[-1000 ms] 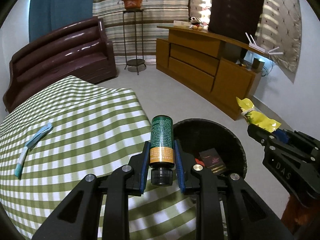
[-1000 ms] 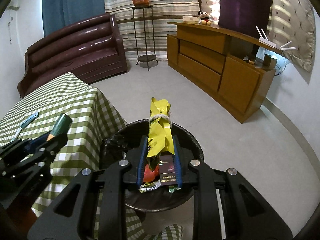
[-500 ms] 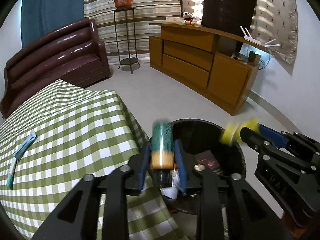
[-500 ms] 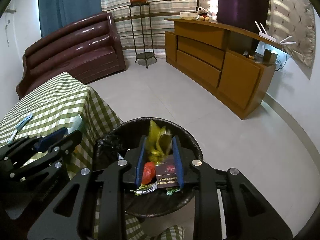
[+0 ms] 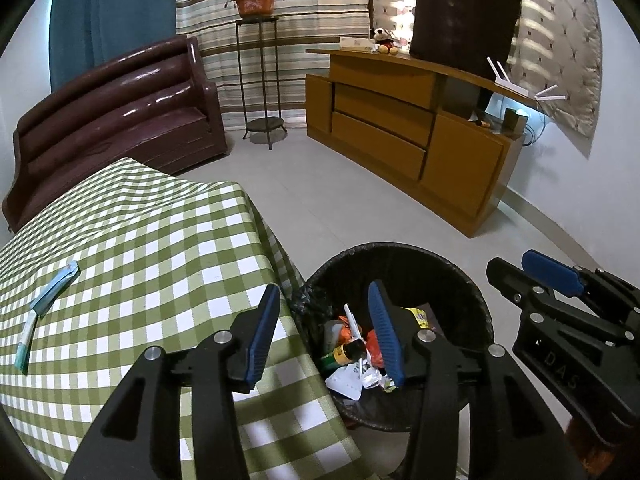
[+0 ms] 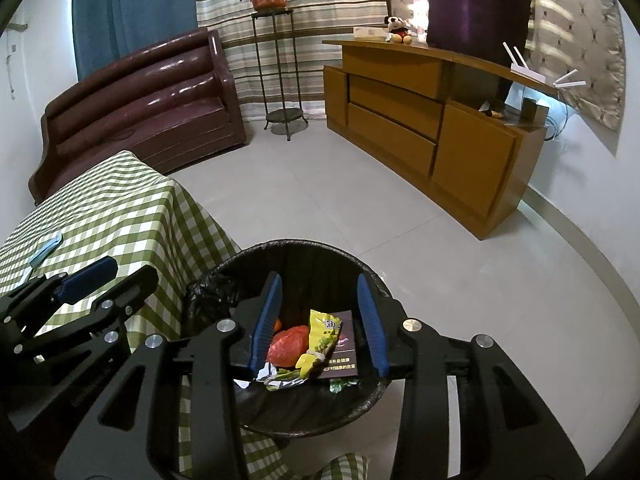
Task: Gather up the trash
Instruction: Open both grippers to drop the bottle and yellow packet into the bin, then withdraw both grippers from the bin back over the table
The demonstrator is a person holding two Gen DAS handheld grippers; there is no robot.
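Hovering over the round black bin (image 5: 460, 276) with both tools released now: left tool (image 5: 324, 330) and right tool (image 6: 318, 320), jaws just been opening on each, nothing between the blue pads (image 5: 264, 328) anymore. Big change from a second back: was clamping a green bottle with an orange label (image 5: 344, 354) in the left tool and a knotted yellow plastic wrapper (image 6: 320, 340) in the right one. Both dropped. Bottle lying on its side down in the bin among the scraps, wrapper resting on top of a red crumpled bag (image 6: 288, 346) and partly over a dark flat carton with printed text (image 6: 344, 354). So two more bits of trash collected, looks like a clean release on both sides.

Count, going outward: two tools, one bin lined with a black bag, one bottle, one yellow wrapper, one red bag, one dark carton, plus some white and silvery paper scraps too jumbled to count. Off on the green-and-white checked table (image 5: 140, 240), one pale blue strip-shaped packet (image 5: 56, 288) left, with a second smaller pale piece (image 5: 26, 340) just below it; can't tell if joined. Probably next in line for pickup.
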